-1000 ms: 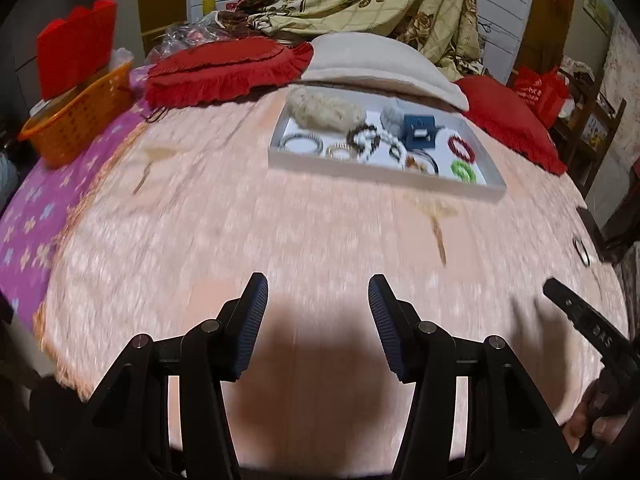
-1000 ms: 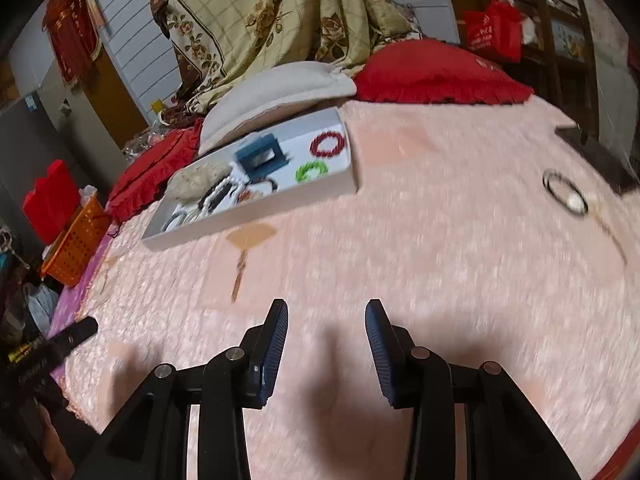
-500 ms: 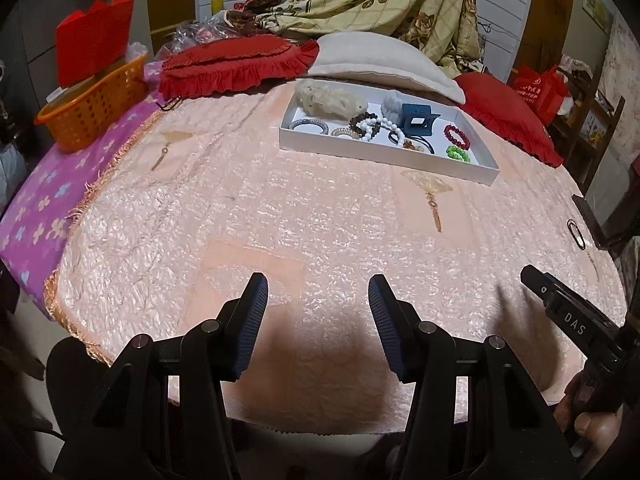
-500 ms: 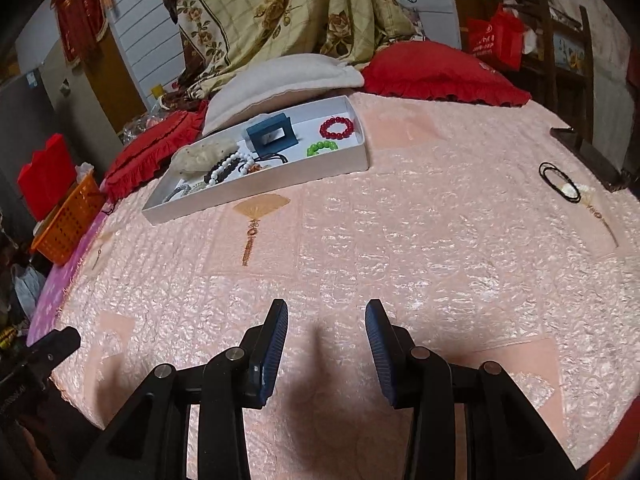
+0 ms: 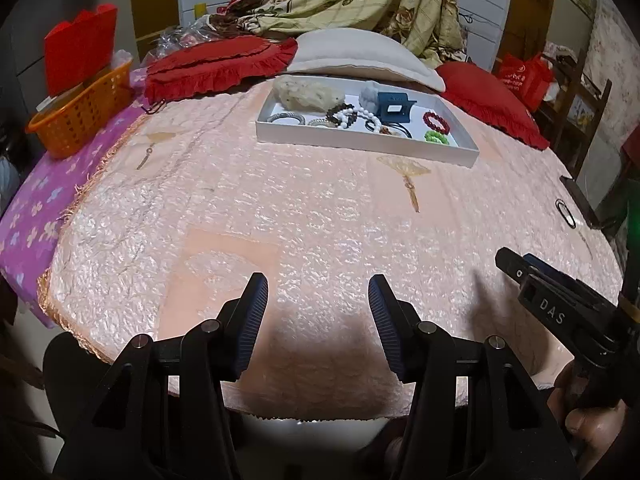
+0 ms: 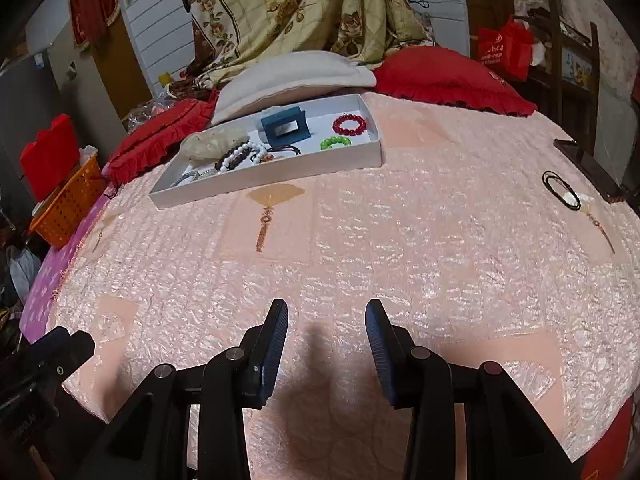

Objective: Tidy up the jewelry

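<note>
A white tray lies at the far side of the pink bedspread; it also shows in the right wrist view. It holds a red bead bracelet, a green bracelet, a blue box, white and dark bead strings and bangles. A black cord necklace with a pale pendant lies alone on the bedspread at the right; it also shows in the left wrist view. My left gripper is open and empty over the near edge. My right gripper is open and empty, near the bed's front.
An orange basket with a red item stands at the left. Red cushions and a white pillow lie behind the tray. A dark wooden frame sits at the bed's right edge, beside the necklace.
Both grippers have drawn back toward the near edge of the bed and steadied. The tray now looks farther away. Both stay open and empty.
</note>
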A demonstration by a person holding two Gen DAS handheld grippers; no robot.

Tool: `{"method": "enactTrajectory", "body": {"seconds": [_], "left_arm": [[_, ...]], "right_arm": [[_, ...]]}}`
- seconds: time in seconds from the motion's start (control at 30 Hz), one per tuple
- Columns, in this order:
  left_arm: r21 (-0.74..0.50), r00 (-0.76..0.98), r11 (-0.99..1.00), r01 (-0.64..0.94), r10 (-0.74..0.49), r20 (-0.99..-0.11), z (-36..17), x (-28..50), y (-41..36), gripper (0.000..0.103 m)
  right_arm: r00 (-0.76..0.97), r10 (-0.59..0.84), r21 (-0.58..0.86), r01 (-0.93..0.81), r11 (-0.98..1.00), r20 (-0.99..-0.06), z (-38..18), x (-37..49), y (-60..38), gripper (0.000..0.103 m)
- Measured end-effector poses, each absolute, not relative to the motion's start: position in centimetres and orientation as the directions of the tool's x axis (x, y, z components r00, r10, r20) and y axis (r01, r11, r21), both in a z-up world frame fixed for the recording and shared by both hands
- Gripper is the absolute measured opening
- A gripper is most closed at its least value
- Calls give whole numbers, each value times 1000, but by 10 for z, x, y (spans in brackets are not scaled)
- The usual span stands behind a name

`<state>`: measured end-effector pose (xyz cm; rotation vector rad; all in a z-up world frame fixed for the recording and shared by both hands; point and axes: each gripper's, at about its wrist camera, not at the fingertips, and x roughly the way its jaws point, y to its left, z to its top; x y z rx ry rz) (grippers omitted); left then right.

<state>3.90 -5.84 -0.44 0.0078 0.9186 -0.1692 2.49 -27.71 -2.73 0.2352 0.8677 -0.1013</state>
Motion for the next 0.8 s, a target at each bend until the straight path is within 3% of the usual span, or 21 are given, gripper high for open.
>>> {"method": "enactTrajectory", "body": {"seconds": [0.8], "left_arm": [[-70, 543, 989, 130, -130, -830, -26, 44, -61, 52]], "right_arm": [[611, -15, 147, 214, 966, -792, -47, 28, -280, 39]]}}
